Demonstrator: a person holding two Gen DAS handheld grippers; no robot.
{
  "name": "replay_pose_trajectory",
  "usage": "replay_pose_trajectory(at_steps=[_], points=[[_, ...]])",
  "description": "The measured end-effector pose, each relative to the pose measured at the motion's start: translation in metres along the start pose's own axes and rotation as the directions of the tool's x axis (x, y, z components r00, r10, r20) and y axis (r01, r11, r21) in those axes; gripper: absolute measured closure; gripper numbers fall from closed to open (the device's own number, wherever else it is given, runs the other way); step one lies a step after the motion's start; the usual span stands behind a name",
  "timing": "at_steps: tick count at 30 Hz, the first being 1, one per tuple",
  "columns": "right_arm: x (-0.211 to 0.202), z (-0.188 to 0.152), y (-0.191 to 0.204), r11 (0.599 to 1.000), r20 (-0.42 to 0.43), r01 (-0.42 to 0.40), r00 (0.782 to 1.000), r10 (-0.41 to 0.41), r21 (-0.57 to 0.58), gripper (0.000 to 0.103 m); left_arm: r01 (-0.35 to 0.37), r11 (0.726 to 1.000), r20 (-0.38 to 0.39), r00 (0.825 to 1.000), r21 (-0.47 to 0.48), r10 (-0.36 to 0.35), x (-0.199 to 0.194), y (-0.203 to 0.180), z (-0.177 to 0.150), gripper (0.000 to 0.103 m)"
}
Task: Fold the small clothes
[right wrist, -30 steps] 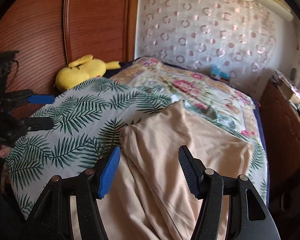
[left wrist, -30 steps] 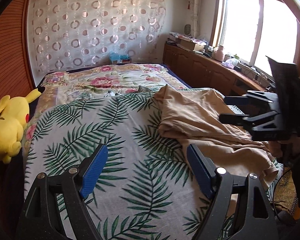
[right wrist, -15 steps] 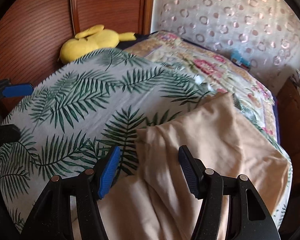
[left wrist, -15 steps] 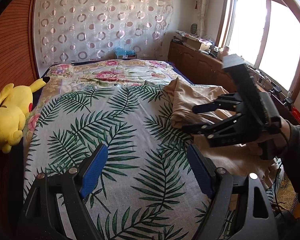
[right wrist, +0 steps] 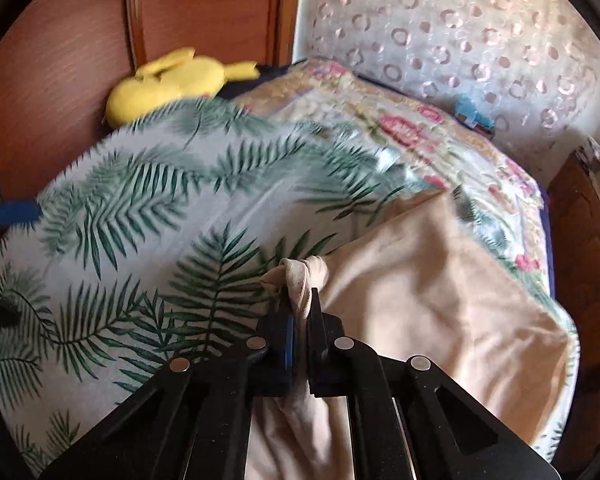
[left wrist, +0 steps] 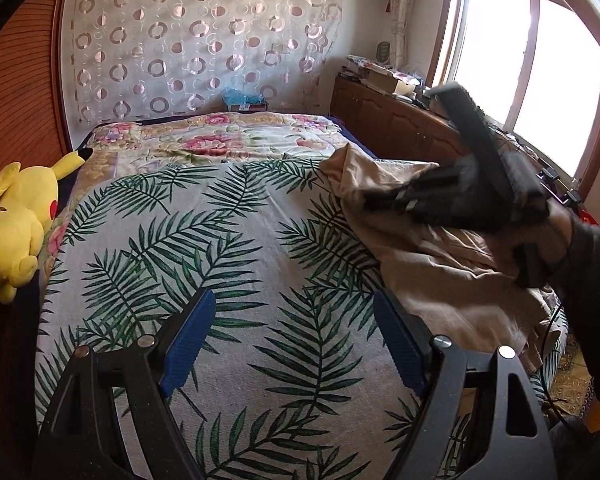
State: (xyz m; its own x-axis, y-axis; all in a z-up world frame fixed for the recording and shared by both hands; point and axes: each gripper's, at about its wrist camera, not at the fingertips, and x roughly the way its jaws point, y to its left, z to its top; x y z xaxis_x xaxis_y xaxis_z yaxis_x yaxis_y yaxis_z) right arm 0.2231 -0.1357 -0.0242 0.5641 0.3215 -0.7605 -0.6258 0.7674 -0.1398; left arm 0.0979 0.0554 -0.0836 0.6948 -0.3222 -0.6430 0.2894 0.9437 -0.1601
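A beige garment (left wrist: 440,264) lies crumpled on the right side of the bed, over a palm-leaf sheet (left wrist: 204,240). My right gripper (right wrist: 299,312) is shut on a bunched edge of the beige garment (right wrist: 440,320), with a knot of cloth sticking out past the fingertips. In the left wrist view the right gripper (left wrist: 380,200) shows blurred over the garment. My left gripper (left wrist: 292,328) is open and empty above the palm-leaf sheet, left of the garment.
A yellow plush toy (left wrist: 12,224) lies at the bed's left edge by a wooden wardrobe (right wrist: 80,40). A floral quilt (left wrist: 220,140) covers the bed's far end. A wooden cabinet (left wrist: 400,120) with clutter runs under the window at right.
My right gripper has closed on the edge of the beige garment; it was open above it before. My left gripper stays open over the sheet.
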Motion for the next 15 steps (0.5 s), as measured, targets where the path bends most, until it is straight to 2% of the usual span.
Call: replay_pose_trajectory(at_steps=[8,11,15], points=[[-0.064,-0.003,-0.065,0.991,0.108,0.109,0.987,-0.118,0.083,0.099,0.025,0.999,-0.015,1.0,0.022,-0.024,0.007,-0.014,-0.002,0.021],[-0.071,-0.009,-0.092,0.976,0.101,0.181,0.976,-0.194,0.122,0.099,0.033,0.999,-0.024,0.999,0.031,-0.032,0.009,-0.019,-0.002,0.021],[-0.061,-0.016,-0.12,0.95,0.054,0.252,0.963,-0.265,0.182,0.099,0.038,0.998,-0.033,0.999,0.04,-0.037,0.011,-0.023,-0.002,0.021]])
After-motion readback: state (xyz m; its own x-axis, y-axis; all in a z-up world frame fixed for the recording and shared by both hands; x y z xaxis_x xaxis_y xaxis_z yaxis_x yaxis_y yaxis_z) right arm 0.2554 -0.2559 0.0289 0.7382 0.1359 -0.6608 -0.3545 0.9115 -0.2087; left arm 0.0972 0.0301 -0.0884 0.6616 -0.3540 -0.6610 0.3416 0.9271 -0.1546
